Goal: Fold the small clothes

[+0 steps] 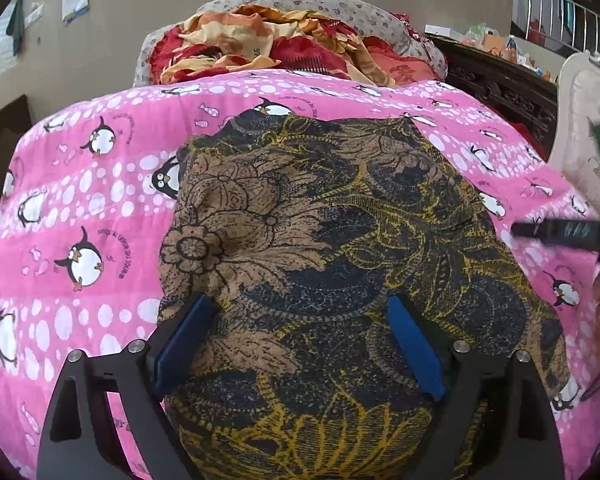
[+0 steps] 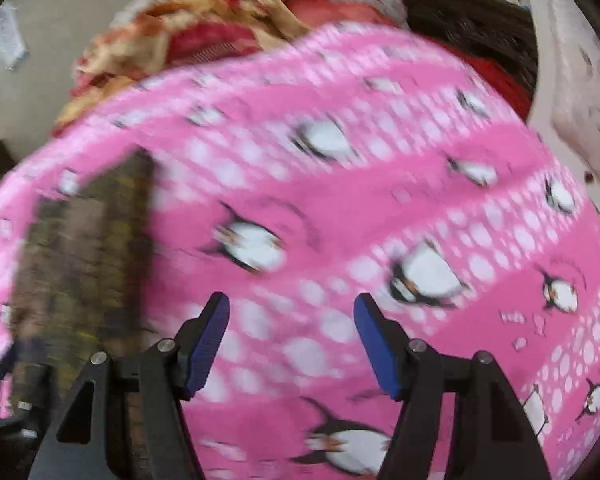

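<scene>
Both claws [image 1: 302, 312] [image 2: 292, 312] agape, angled downward

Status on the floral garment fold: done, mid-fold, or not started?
Looks mostly folded: the brown floral garment lies as a compact shape on the pink penguin quilt. In hand: nothing. The left gripper is open above the garment, pads clear; the right gripper is open over bare quilt, the garment to its left. Left: possibly another fold or tidying; the heap of red and yellow cloth behind looks unsorted.

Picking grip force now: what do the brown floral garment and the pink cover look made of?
Garment: looks like thin woven or knit cloth, matte, printed; it drapes in soft folds and shows a fine grainy texture. Pink cover: likely padded cotton-type quilt, matte; printed penguins, puffy stitched-looking bands. Neither fibre is certain.
</scene>
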Demonstrator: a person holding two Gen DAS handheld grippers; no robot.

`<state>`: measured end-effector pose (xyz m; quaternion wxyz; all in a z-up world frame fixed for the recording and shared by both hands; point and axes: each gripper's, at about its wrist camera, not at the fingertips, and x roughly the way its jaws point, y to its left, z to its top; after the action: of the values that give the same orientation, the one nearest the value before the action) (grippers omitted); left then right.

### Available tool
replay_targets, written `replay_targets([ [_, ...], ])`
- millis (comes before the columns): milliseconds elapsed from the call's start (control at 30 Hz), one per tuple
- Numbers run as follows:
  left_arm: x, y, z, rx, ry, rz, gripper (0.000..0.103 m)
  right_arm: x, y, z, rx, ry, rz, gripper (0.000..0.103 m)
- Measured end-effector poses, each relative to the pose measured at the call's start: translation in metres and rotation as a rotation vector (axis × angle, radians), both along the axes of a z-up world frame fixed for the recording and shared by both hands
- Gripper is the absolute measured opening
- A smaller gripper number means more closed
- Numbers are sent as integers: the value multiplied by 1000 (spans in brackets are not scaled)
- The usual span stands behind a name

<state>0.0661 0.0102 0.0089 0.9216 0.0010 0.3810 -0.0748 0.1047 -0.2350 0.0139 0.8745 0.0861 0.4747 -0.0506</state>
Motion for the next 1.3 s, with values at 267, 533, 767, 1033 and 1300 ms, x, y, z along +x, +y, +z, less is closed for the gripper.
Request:
replay_targets([
  [267,-2,-1,0,11,-1,1,74,3,9,-15,-27,-11,85,87],
  [533,-2,-1,0,10,-1,1,74,3,20,-20,-63,-39,139,97],
  [767,-2,-1,0,11,-2,1,74,2,19,-20,-57,-42,147,99],
  [1033,-2,-1,0,9,-1,1,74,1,17,-20,-40,-35,153,101],
  [1300,-2,-1,0,9,-1,1,74,5,24,-21,-76,-12,165,103],
])
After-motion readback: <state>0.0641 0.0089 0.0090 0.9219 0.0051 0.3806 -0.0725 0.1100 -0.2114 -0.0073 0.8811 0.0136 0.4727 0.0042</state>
